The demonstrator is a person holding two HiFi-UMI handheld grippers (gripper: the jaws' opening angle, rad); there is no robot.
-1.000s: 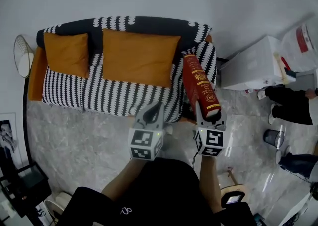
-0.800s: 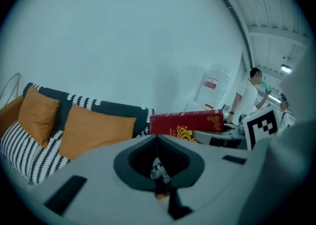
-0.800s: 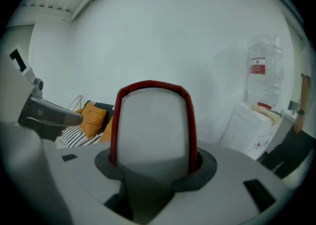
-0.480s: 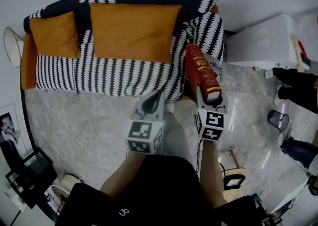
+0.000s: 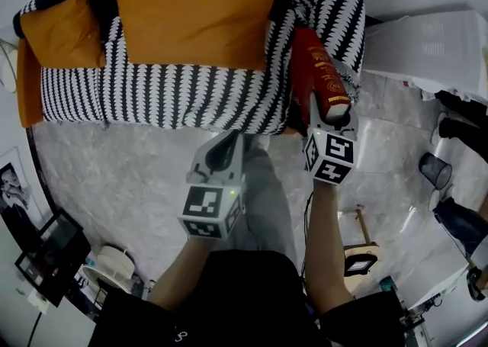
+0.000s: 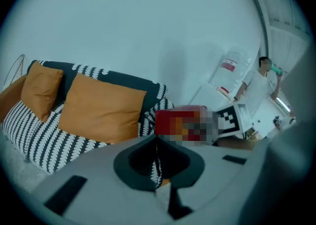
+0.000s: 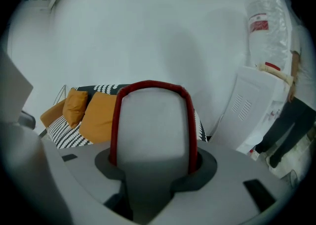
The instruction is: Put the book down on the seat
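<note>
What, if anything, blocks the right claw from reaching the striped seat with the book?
Probably nothing, so yes, it looks reachable. The right claw grips the red book near the sofa's right end, and the striped seat in front of the orange cushions lies bare.

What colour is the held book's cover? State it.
Dark red book with gold print, clearest in the head view.

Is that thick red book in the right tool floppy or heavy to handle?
Probably stiff: the red book stands straight from the right tool, covers unbent. Likely hefty, since it looks thick. Stood on end on the soft sofa seat, it may tip.
</note>
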